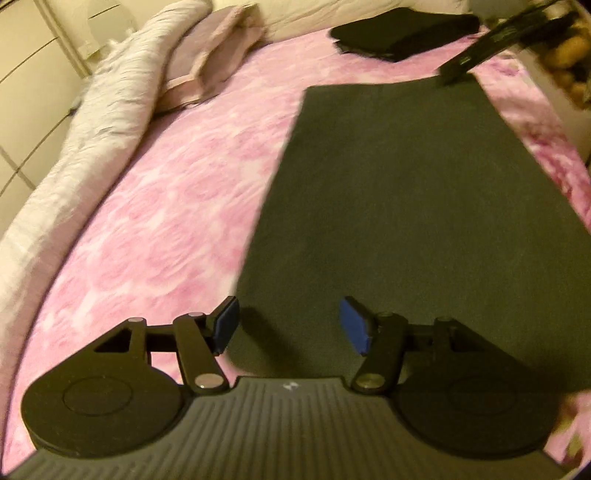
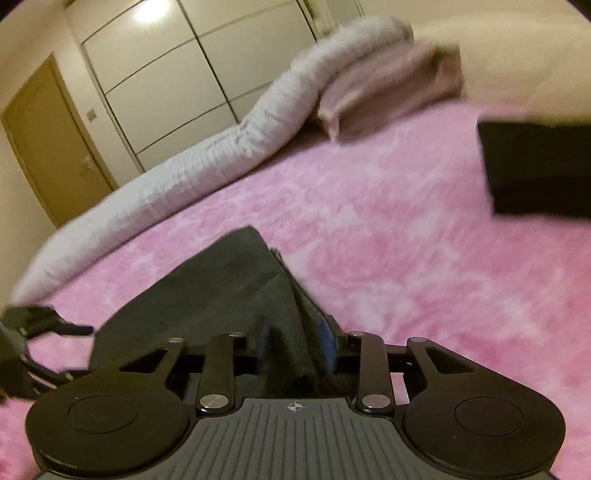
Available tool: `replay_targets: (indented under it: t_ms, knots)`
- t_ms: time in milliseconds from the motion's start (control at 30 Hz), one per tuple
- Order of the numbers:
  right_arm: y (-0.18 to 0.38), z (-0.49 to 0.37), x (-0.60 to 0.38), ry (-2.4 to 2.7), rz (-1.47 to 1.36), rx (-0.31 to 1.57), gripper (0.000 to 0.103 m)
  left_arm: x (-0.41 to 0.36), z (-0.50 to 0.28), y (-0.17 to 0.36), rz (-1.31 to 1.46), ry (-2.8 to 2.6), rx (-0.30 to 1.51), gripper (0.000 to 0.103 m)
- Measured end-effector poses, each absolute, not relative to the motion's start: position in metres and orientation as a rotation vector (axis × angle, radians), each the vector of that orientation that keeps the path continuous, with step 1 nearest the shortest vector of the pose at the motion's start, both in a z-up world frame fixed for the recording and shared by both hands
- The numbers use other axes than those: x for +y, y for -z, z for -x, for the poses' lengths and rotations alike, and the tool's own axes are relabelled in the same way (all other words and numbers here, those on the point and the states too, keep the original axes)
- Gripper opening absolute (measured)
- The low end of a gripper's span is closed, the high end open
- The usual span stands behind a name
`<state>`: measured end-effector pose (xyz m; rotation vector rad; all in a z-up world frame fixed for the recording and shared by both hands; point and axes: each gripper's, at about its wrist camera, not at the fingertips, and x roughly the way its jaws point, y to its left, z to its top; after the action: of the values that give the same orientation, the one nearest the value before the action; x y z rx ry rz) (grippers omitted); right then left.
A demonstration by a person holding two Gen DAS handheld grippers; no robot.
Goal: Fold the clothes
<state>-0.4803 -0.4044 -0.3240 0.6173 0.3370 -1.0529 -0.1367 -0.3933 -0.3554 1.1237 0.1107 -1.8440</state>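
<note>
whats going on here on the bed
A person is folding clothes on a pink bedspread with a hand-held gripper in each hand. The right hand-held gripper has a bunched fold of the dark grey garment between its fingers at the far end. The left hand-held gripper hangs open over the near end, holding nothing. A black folded pile lies further up the bed.

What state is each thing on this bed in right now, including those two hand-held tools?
Dark grey garment: spread flat, far corner lifted.
Black clothes: folded, stacked.
White duvet: bunched along the edge.
Pink pillow: lying flat.
Left tool: open, empty.
Right tool: cloth between its jaws; grip unclear.
</note>
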Motion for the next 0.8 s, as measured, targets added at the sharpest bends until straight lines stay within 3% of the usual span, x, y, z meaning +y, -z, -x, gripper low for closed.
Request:
replay_targets:
  t_ms: [133, 333, 500, 667, 800]
  knots:
    - [0.3, 0.439, -0.347, 0.999, -0.407, 0.394, 0.031, -0.39, 0.117, 0.341, -1.053, 1.819, 0.15, 0.056]
    - [0.319, 0.348, -0.284, 0.601, -0.387, 0.481, 0.031, -0.418, 0.133, 0.353, -1.121, 1.822, 0.13, 0.05]
    - [0.374, 0.315, -0.276, 0.569, -0.395, 0.691, 0.031, -0.44, 0.14, 0.379, -1.159, 1.826, 0.137, 0.065]
    - [0.355, 0.339, -0.278, 0.603, -0.507, 0.577, 0.031, -0.434, 0.134, 0.369, -1.145, 1.825, 0.108, 0.063]
    - [0.335, 0.375, -0.271, 0.766, -0.517, 0.495, 0.035, -0.396, 0.12, 0.363, -1.181, 1.858, -0.082, 0.07]
